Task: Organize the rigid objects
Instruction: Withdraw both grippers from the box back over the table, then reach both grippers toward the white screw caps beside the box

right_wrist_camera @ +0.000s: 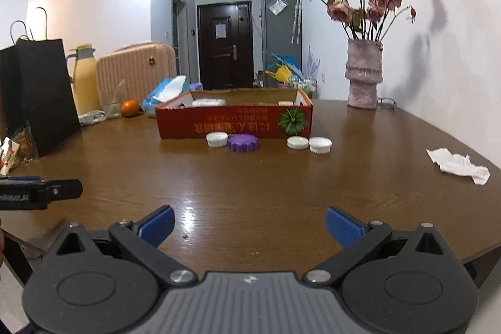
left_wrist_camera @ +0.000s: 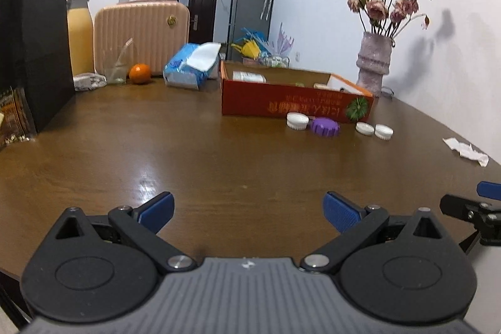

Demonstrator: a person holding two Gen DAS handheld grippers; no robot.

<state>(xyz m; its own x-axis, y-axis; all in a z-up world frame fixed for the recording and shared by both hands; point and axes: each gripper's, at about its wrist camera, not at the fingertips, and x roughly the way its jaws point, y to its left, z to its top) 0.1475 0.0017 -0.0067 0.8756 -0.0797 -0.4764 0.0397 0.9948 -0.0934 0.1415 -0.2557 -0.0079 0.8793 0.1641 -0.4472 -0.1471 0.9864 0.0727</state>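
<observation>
The brown table point(right_wrist_camera: 250, 177) is filling both views, with most of the clutter sitting along its far and left edges. On the far side, a little right of centre, the red cardboard box point(right_wrist_camera: 235, 122) is lying open-topped; it is holding a white bottle-like item point(right_wrist_camera: 209, 102) near its left end and a smaller pale piece point(right_wrist_camera: 285, 103) toward the right, though most of its floor is hidden behind the front wall. Just in front of that wall four loose caps are sitting in a row: a white cap point(right_wrist_camera: 216, 139), a purple cap point(right_wrist_camera: 243, 143) touching or almost touching it, and further right two more white caps point(right_wrist_camera: 297, 142) point(right_wrist_camera: 320, 145) side by side. These look like the things to be put away, and the box their likely home.

The left gripper point(left_wrist_camera: 249, 210) and the right gripper point(right_wrist_camera: 250, 224) are both hovering over the near edge, tongs spread wide apart and gripping nothing, well short of the caps.

The caps are low and flat, so fingers coming in too high are likely to skate over a rim or flick a cap against the box. The neighbouring pairs are sitting so close that closing on one risks nudging the other. A crumpled white paper point(right_wrist_camera: 458, 166) is lying at the right, apart from everything.
</observation>
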